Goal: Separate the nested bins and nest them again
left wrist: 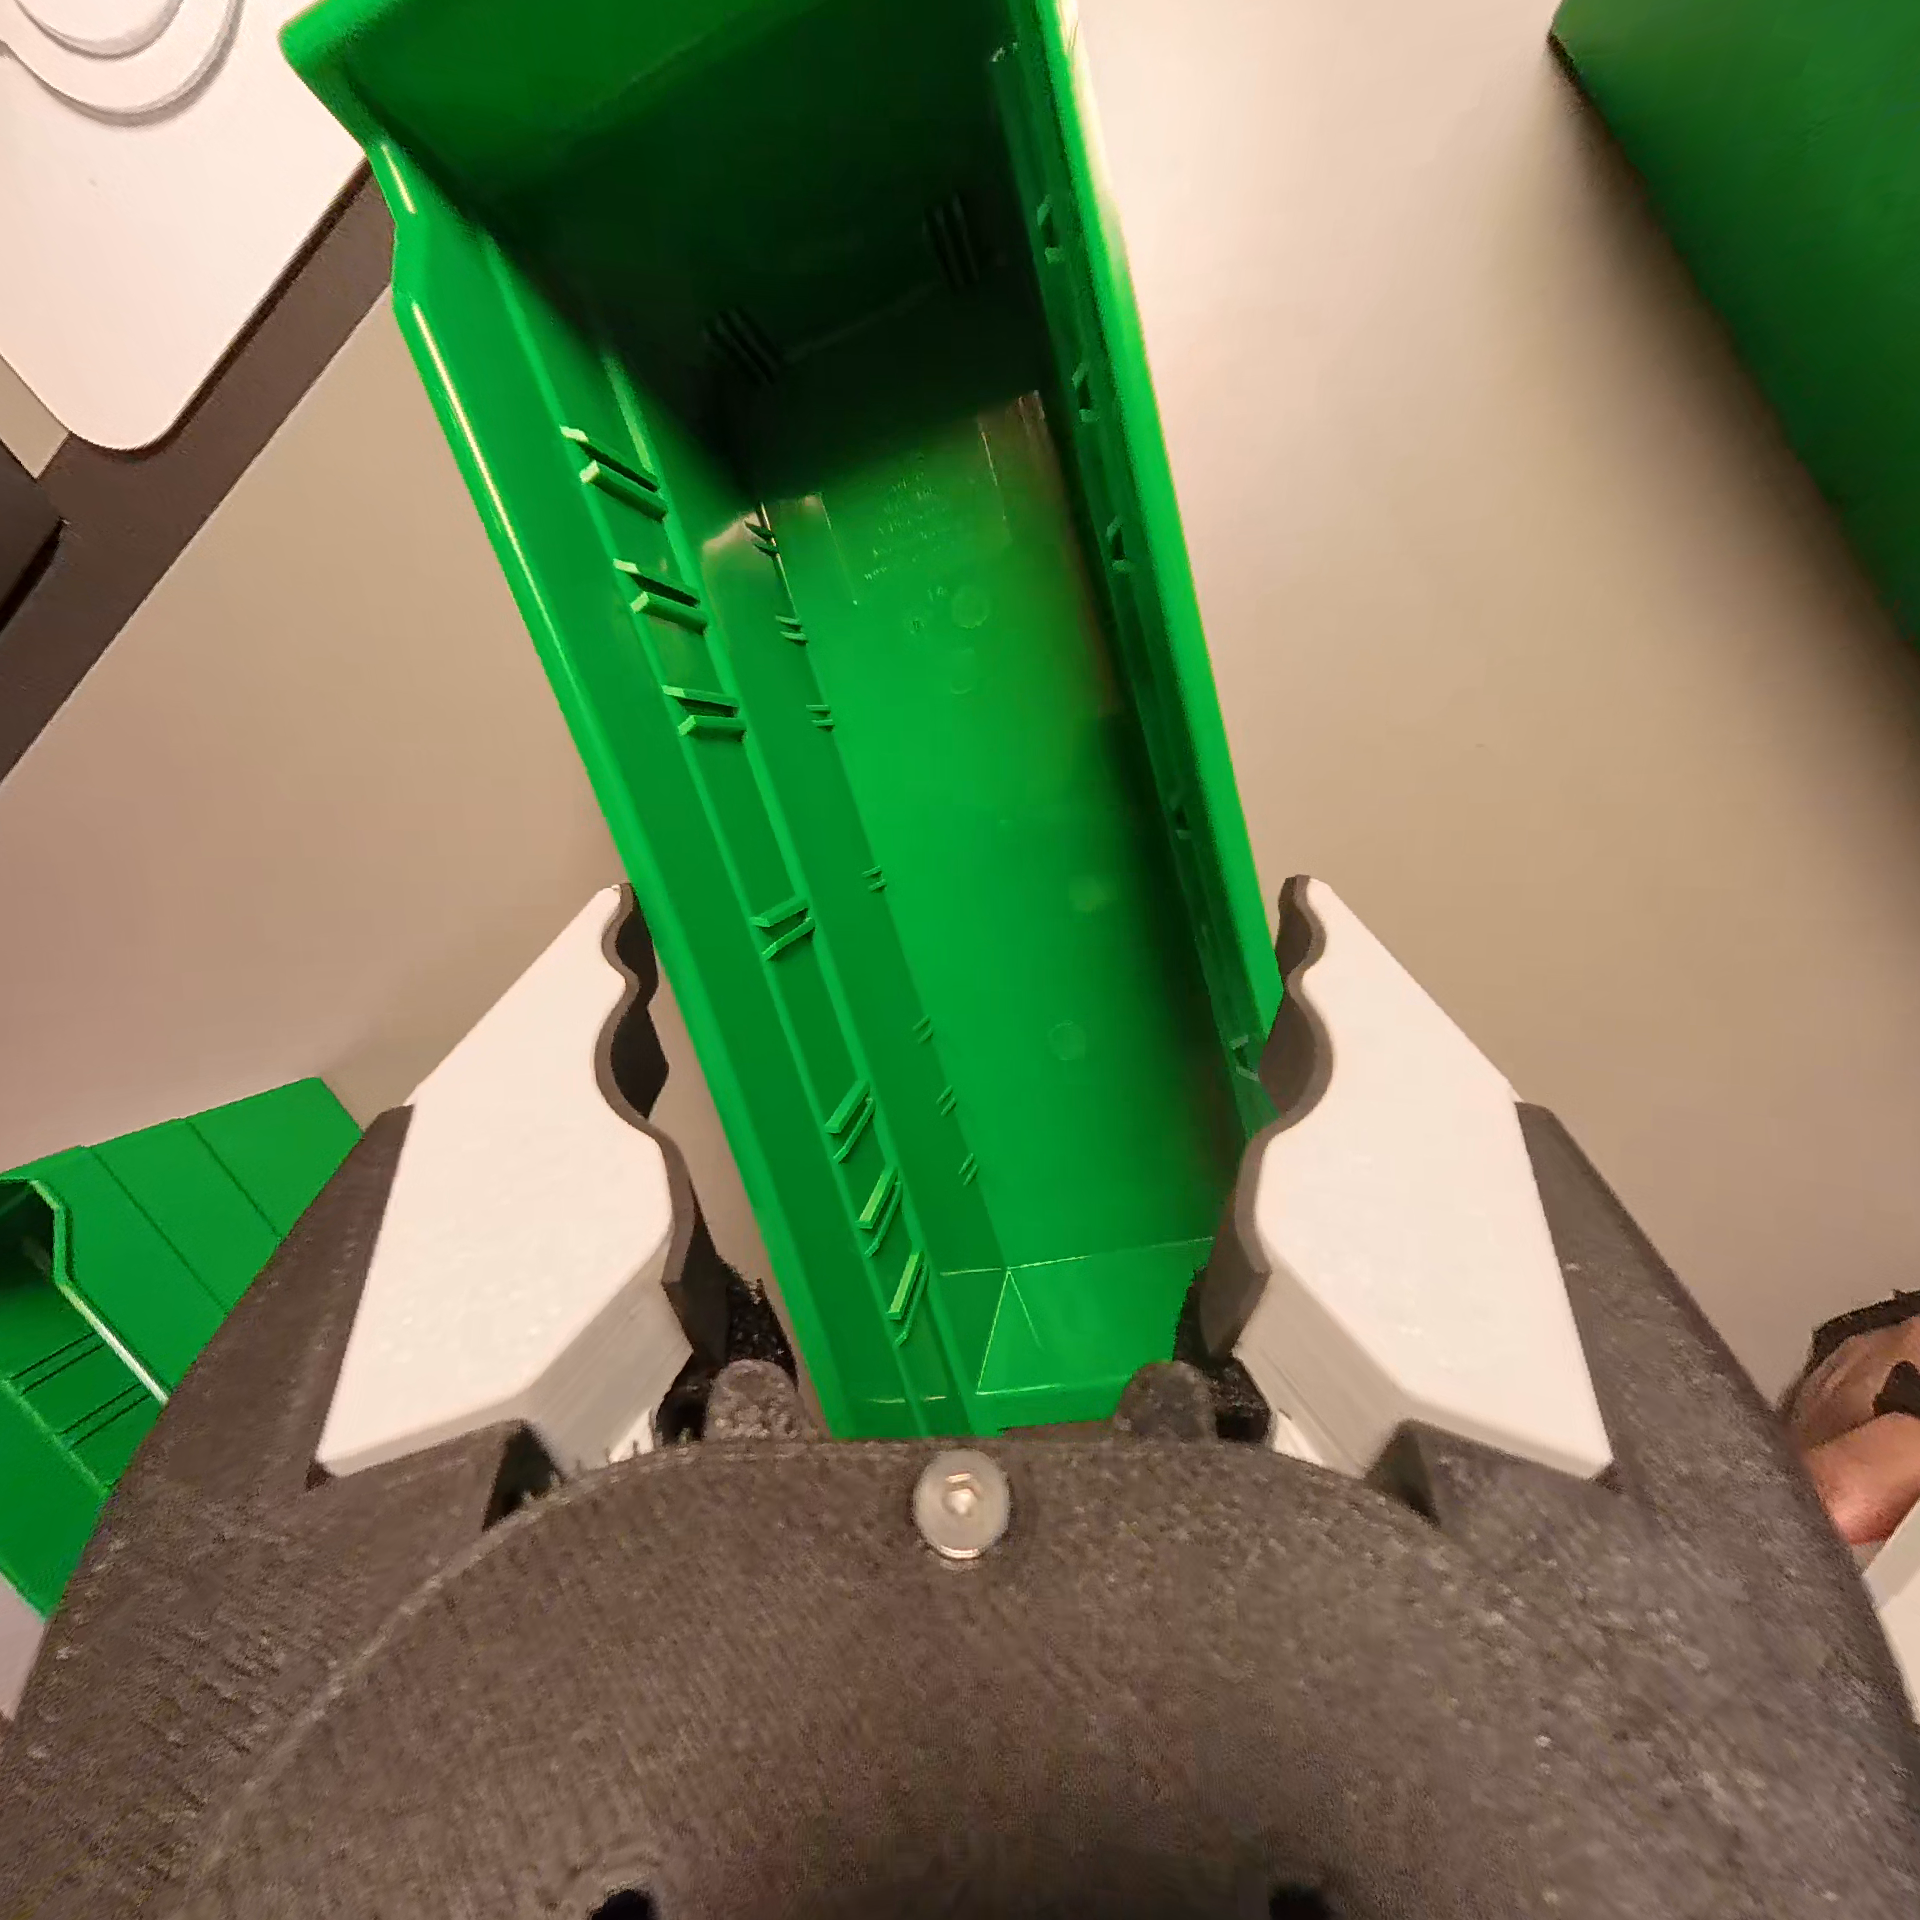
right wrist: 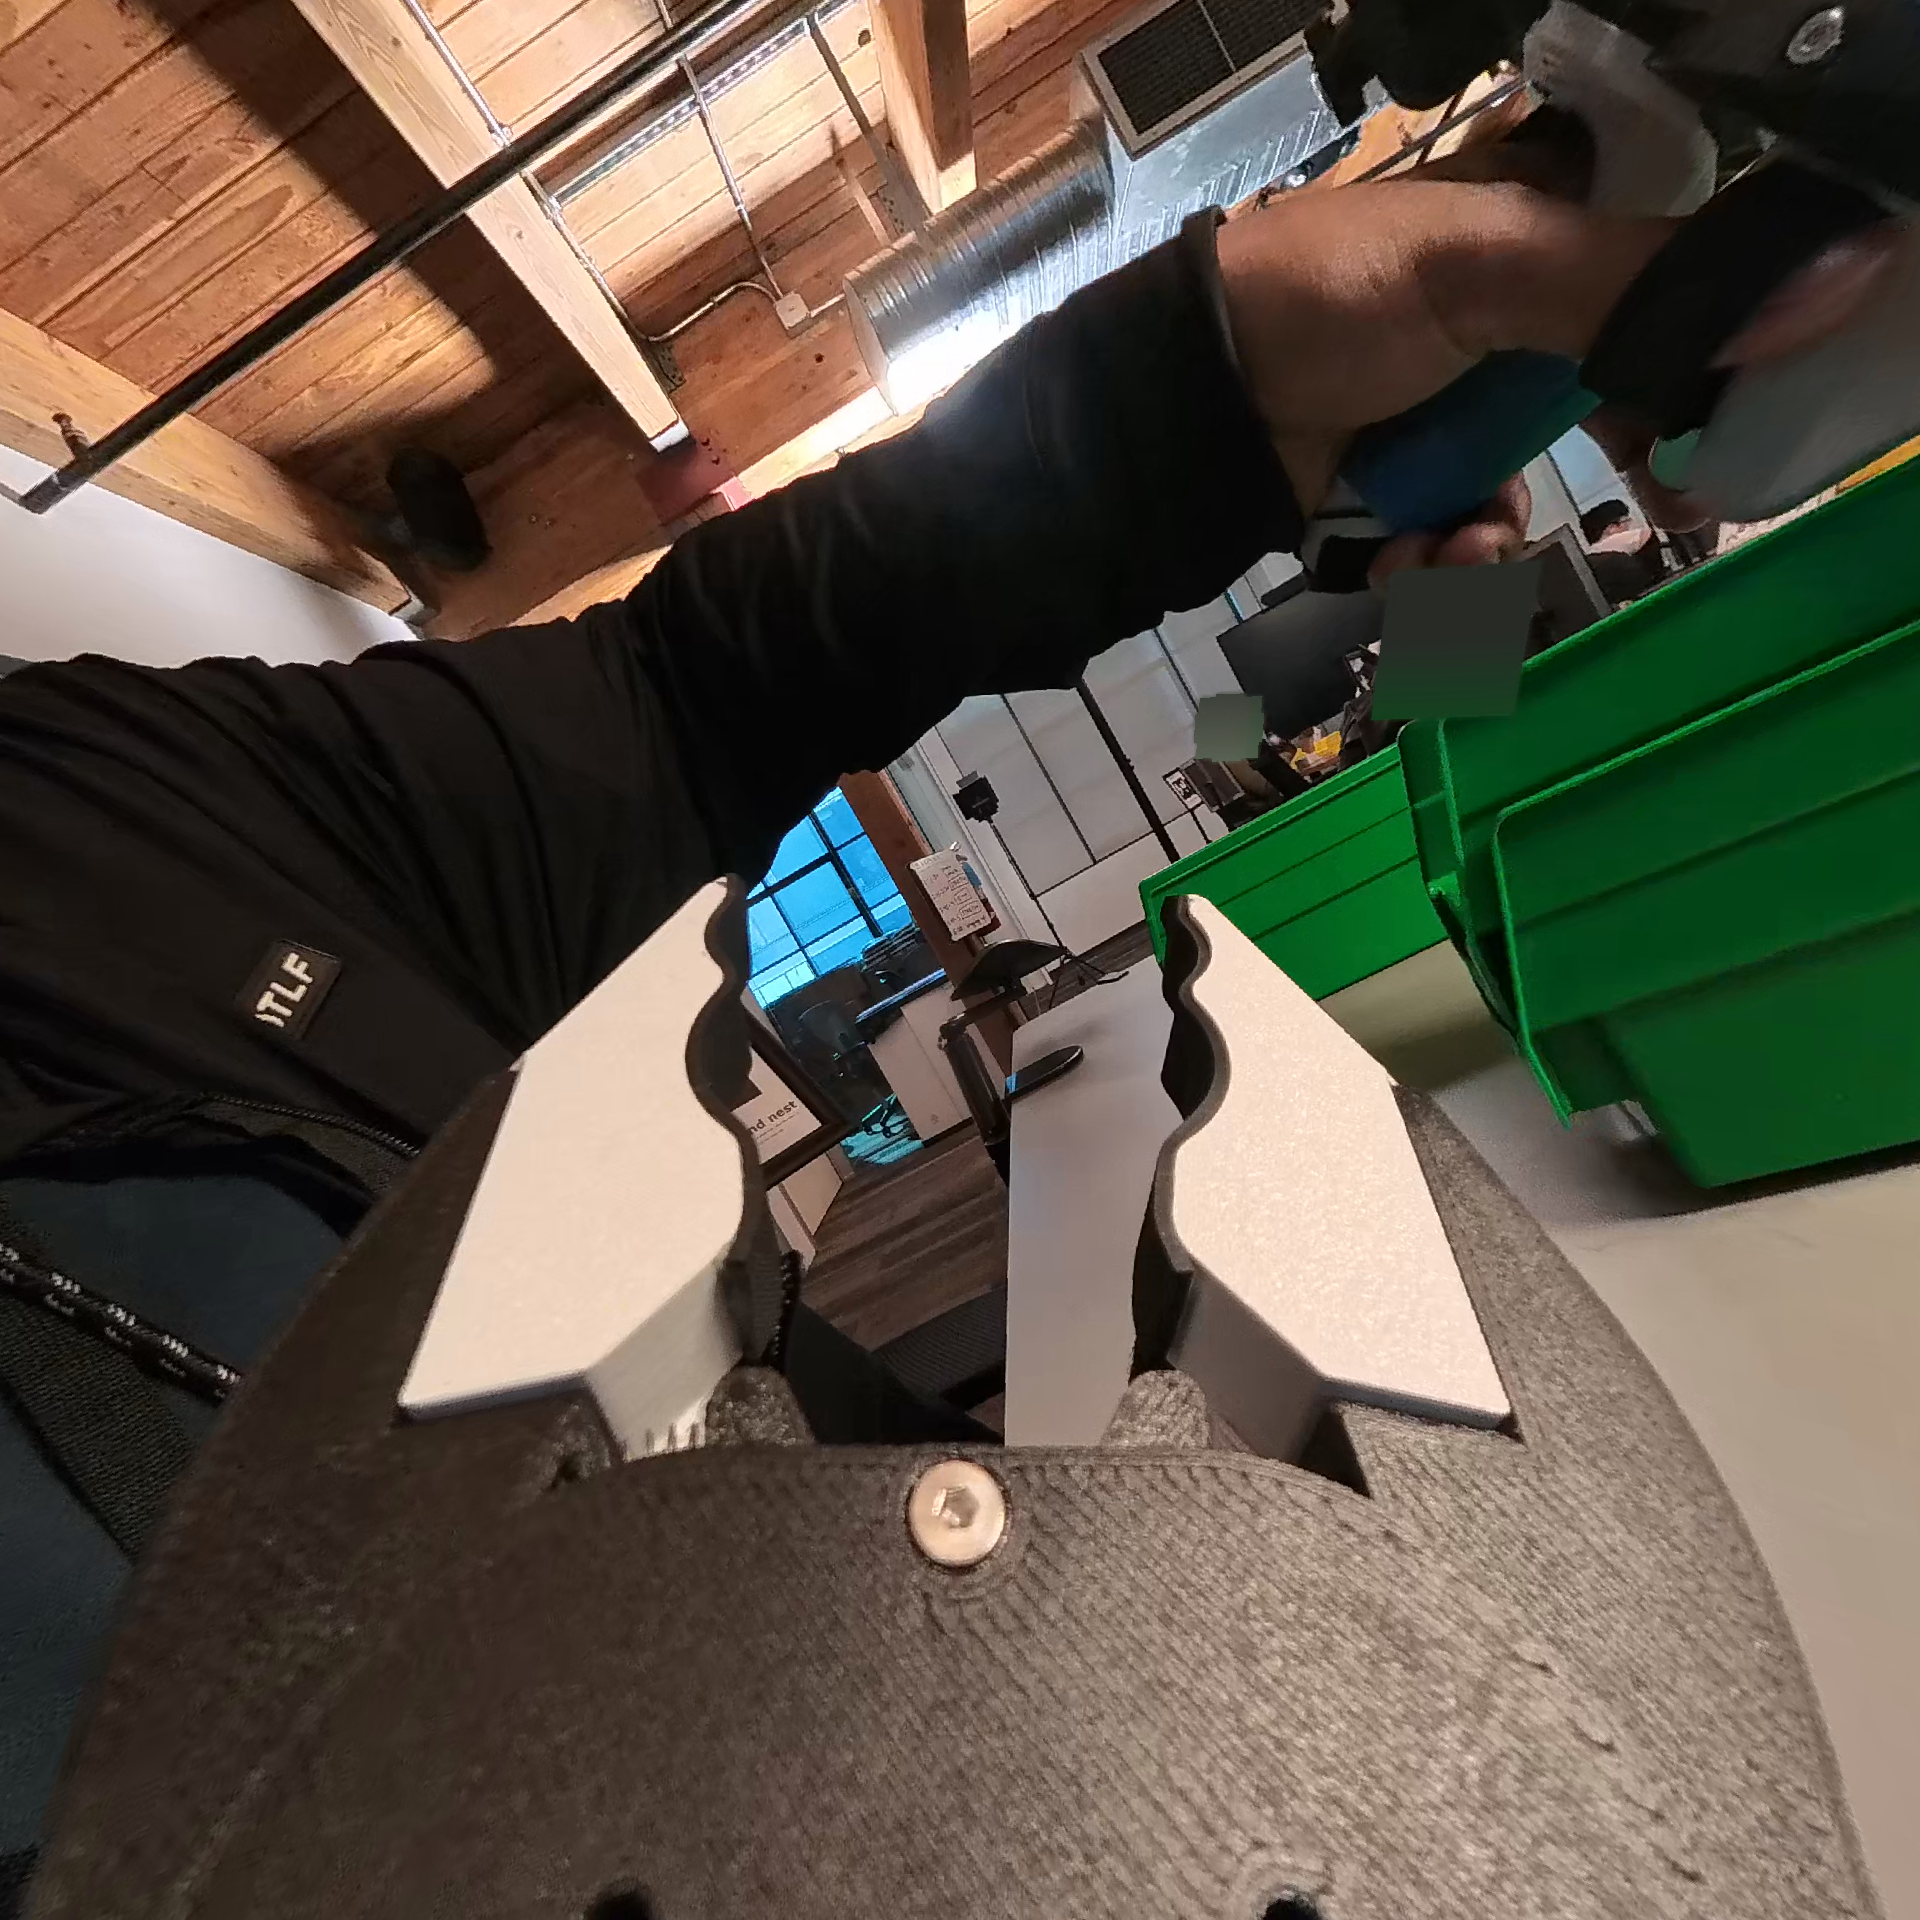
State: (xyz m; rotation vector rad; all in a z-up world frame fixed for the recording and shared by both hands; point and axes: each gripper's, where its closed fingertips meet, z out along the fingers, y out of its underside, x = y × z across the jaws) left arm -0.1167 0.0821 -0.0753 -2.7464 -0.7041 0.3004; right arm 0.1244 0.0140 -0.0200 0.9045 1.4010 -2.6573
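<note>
Spanning a green bin, left gripper gapes.

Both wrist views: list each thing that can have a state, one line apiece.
Left claw: around a green bin, right pad touching its wall, a sliver of gap at the left pad.
Green bin: empty, lifted, open side facing the camera.
Right claw: open, empty.
Green bins on table: resting, apparently nested.

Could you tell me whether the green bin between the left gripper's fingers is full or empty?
Empty: the bin's floor and inner walls show bare green plastic, nothing inside.
</note>
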